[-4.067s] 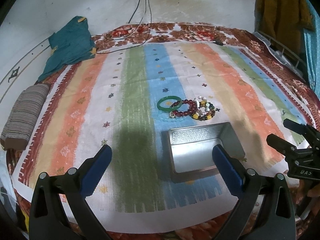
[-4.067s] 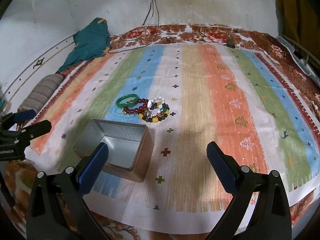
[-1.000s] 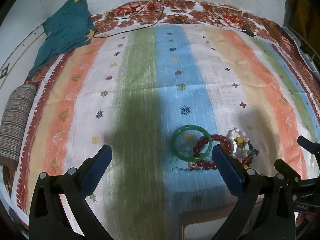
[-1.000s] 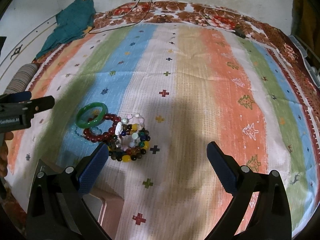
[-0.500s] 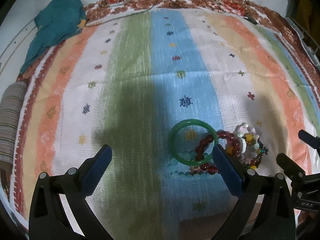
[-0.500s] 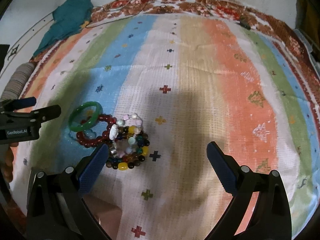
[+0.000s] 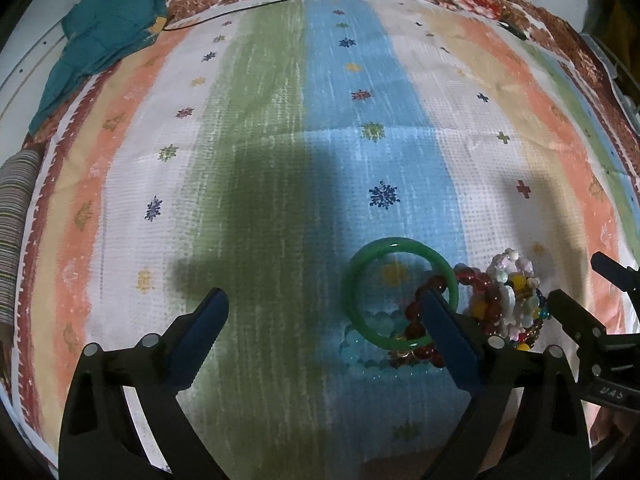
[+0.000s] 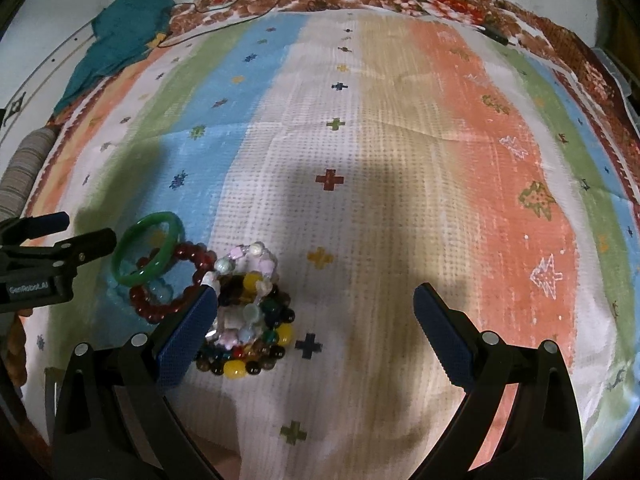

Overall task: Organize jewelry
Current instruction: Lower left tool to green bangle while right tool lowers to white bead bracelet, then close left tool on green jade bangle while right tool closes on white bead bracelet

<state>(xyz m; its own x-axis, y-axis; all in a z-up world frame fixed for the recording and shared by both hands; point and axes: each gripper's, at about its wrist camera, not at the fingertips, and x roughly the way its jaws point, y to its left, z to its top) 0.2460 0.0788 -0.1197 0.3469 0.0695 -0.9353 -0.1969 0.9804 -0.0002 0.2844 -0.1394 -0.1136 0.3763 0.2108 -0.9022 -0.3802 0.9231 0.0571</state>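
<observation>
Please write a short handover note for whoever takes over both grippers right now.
Left gripper: open, empty, low over the striped cloth, its right finger over the green bangle.
Right gripper: open, empty, its left finger by the mixed bead bracelets.
Jewelry: the bangle, the dark red bead bracelet, a pale blue one and the mixed beads lie overlapping in one heap.
Done: nothing picked up.
Left: grasp and sort each piece; the bangle looks the easiest first.

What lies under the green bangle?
The green bangle rests partly on a dark red bead bracelet and pale blue beads. The striped cloth shows through its middle. Parts beneath the ring itself are hidden.
</observation>
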